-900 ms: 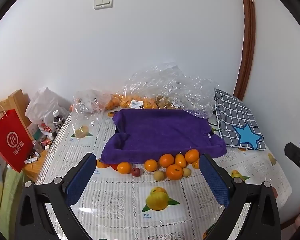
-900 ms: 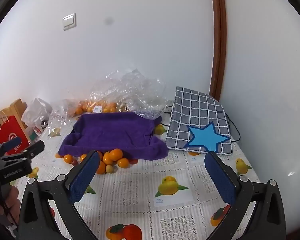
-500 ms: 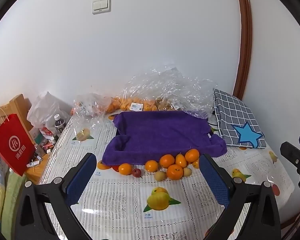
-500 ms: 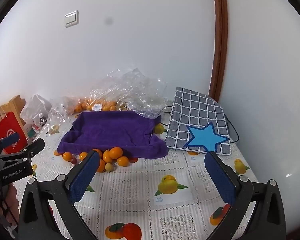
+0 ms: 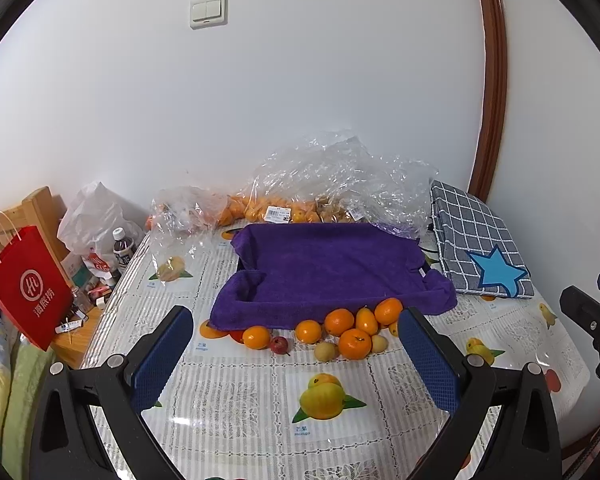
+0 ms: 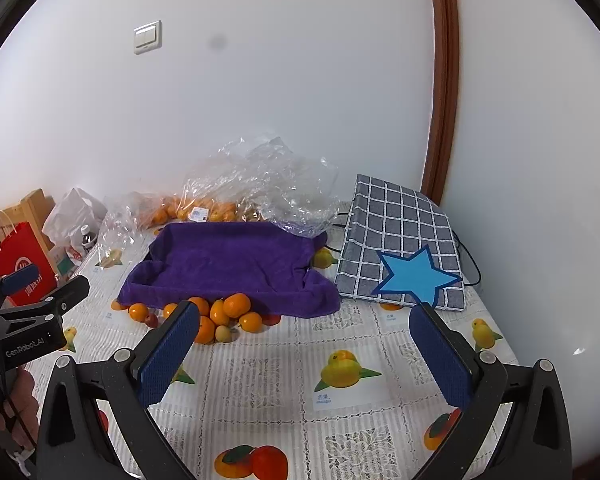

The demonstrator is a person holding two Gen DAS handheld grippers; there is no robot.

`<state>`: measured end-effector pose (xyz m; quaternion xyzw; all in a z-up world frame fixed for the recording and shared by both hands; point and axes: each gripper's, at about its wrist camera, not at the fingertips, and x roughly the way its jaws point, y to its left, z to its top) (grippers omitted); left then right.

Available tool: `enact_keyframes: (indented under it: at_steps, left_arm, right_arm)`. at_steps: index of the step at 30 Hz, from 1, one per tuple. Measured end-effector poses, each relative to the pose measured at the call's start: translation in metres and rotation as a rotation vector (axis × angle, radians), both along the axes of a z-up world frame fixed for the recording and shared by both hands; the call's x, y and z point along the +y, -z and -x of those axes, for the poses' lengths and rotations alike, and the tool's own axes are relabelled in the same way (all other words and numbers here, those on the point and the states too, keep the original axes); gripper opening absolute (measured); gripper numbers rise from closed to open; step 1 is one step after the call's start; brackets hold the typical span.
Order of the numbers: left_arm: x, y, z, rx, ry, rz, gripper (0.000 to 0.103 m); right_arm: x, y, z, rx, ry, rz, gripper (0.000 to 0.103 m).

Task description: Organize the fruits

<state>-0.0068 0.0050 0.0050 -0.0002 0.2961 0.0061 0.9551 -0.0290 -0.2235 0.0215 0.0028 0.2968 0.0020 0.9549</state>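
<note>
Two pairs of tongs are seen above the worktop [image 5: 236,412], and both are spread wide with nothing between their blue pads. The left tongs [image 5: 296,352] are pointed at a loose cluster of fruits [image 5: 340,332], mostly oranges with a few small pale and red ones, which lies on the worktop against the near edge of a purple towel [image 5: 332,264]. The towel is draped over a shallow tray-like shape. The right tongs [image 6: 304,346] are held over bare tablecloth to the right of the fruits.

Fruit pictures with small captions are printed on the tablecloth; under the yellow fruit the word "mango" can just be made out. Behind the towel, more oranges are kept in clear plastic bags [image 5: 332,184], on which white price stickers are stuck, too small to read. A grey checked cushion [image 5: 476,240] with a blue star lies to the right. A red paper bag [image 5: 28,288] with a white round logo and Chinese characters stands at the left edge. "GenRobot.AI" is written on the left tongs' body in the right wrist view.
</note>
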Motion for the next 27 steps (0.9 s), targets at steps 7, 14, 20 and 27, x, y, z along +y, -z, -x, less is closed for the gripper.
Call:
enact_keyframes:
  at_steps: [7,14,20,27]
  left_arm:
    - [-0.0002,-0.0011,-0.0003,-0.004,-0.004,-0.001,0.103]
    - [-0.0005,-0.0011,-0.0002,-0.007,-0.005,-0.001,0.103]
    - [-0.0004,-0.0014,0.0011,-0.010,-0.004,0.000,0.103]
    - [-0.0011,-0.0019,0.0014,-0.013,-0.004,0.002,0.103]
  right_arm:
    - [0.0004,0.0024,0.0007,-0.002,-0.002,0.004,0.103]
    - [0.0022,0.0028,0.0020,-0.004,-0.004,0.007,0.103]
    - [0.0023,0.0030,0.0027,-0.006,-0.002,0.008,0.103]
    - [0.0017,0.0021,0.0026,-0.007,-0.005,0.006,0.103]
